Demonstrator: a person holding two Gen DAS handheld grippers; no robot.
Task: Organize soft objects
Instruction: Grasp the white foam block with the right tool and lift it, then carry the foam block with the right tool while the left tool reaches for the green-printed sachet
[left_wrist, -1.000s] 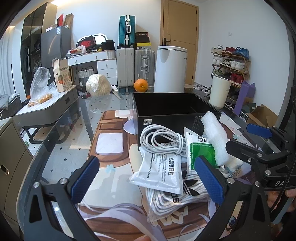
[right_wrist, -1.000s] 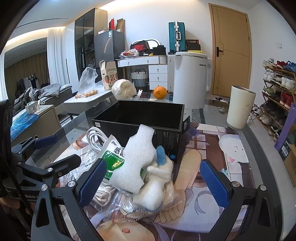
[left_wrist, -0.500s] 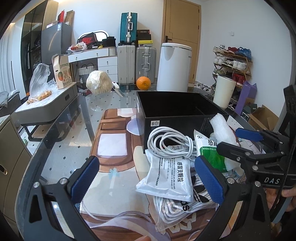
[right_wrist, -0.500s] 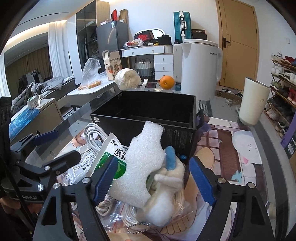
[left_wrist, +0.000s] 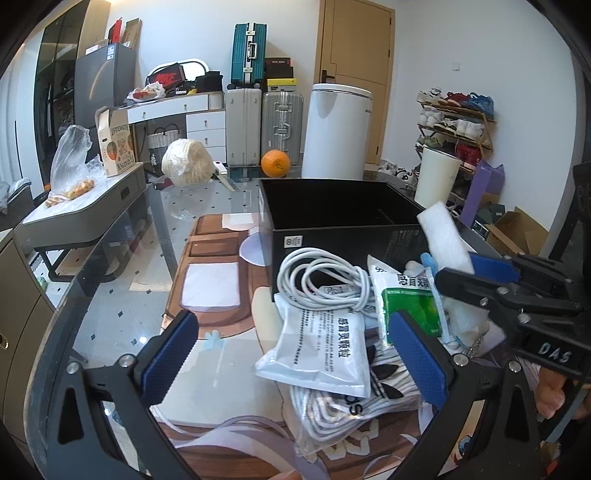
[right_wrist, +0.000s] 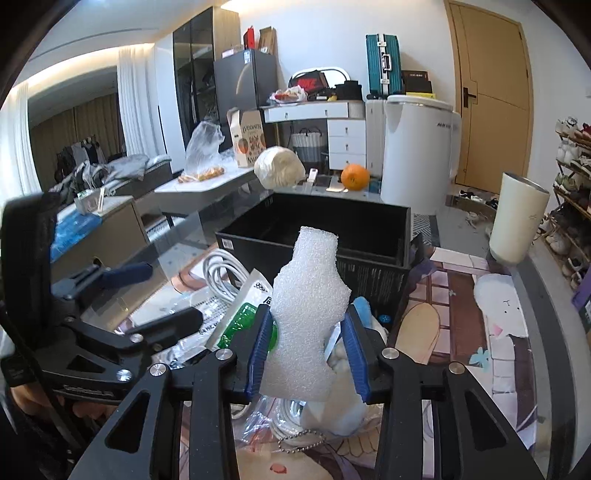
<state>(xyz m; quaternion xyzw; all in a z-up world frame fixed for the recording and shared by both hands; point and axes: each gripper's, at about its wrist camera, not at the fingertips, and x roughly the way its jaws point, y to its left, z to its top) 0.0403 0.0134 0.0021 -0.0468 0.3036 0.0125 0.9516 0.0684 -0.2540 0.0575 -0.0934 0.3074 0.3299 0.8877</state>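
Foam piece (right_wrist: 306, 314) — white, bubbly packing foam cut in a waisted shape — stands upright above the pile of soft things on the surface (left_wrist: 122, 306), just in front of the black box (right_wrist: 314, 229). It looks very light and springy, likely to squash under a hard pinch and spring back, so a moderate squeeze across its narrow lower part seems the right hold. That is where the right hand-held gripper (right_wrist: 306, 354) has it: both blue pads press its flanks, and its upper part pokes up free. This gripper points forward toward the box, roughly level. The left hand-held gripper (left_wrist: 295, 358) is spread wide and holds nothing, low over the pile's left side — the grey sachet (left_wrist: 321, 347) and white coiled cable (left_wrist: 321, 280) lie between its fingers.
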